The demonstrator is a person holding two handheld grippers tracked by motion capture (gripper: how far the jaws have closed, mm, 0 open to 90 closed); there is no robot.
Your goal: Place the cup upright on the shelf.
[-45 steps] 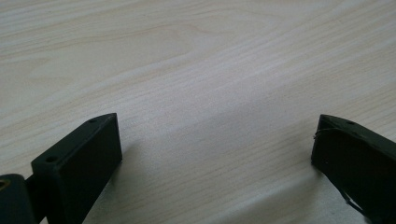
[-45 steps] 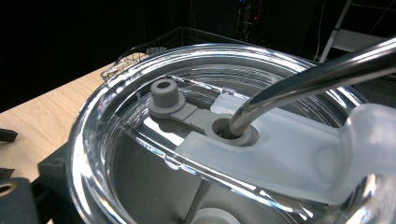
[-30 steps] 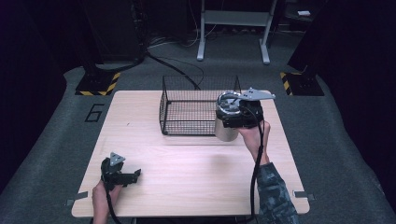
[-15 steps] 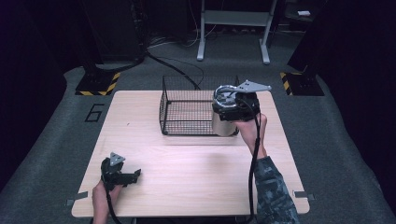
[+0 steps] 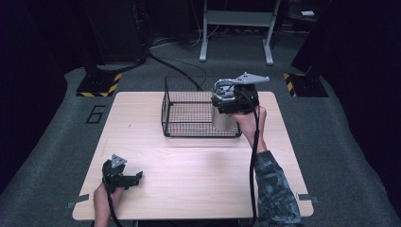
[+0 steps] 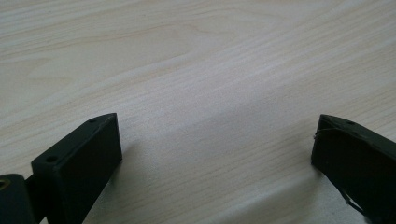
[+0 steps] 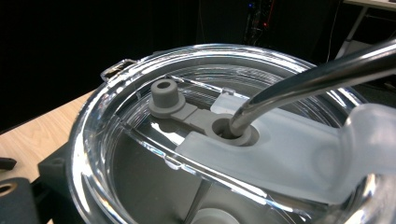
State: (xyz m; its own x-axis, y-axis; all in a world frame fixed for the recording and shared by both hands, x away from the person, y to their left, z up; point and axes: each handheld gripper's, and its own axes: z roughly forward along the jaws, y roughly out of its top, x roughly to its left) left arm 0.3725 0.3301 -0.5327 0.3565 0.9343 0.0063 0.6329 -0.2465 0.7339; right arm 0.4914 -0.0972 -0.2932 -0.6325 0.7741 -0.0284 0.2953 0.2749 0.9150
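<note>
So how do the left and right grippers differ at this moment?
The left gripper sits low at the table's near edge with jaws spread and nothing between them; the right gripper is raised by the wire basket, shut on a tumbler with a clear lid and metal straw. Both are black, hand-held and trail cables.

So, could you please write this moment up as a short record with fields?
held item: steel tumbler with clear lid and metal straw
right hand-held gripper: shut on the tumbler, at the basket's right end
wire basket: black, at the table's far side
left hand-held gripper: open, low over bare table, near front left
</note>
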